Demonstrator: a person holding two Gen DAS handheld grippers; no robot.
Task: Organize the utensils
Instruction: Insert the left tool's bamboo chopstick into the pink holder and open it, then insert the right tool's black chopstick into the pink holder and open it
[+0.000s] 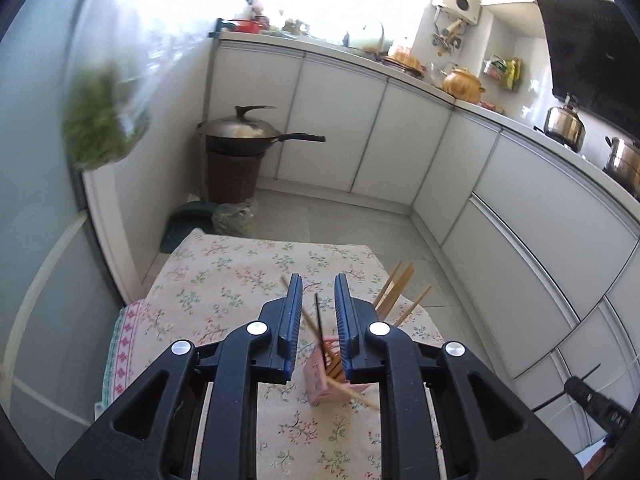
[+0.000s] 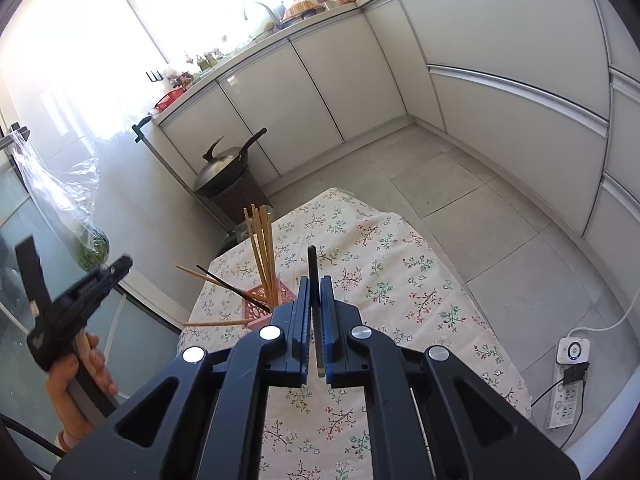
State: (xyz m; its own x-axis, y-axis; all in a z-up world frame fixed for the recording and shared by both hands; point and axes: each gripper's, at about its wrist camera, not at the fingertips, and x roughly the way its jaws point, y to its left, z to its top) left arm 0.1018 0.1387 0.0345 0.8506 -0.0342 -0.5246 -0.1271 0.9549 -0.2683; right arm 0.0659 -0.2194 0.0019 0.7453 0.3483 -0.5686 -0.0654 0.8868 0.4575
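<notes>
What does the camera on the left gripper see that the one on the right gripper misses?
Only the left wrist view shows the steel kettle and steel pot on the counter.

Only the right wrist view shows the power strip on the floor, the hand holding the other gripper, and a dark utensil clamped in the right gripper.

Both show the pink holder of chopsticks, the floral tablecloth and the wok.

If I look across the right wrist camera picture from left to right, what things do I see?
Person's hand holding the left gripper → wooden chopsticks in the pink holder → black chopstick clamped in the right gripper → white power strip on the floor.
</notes>
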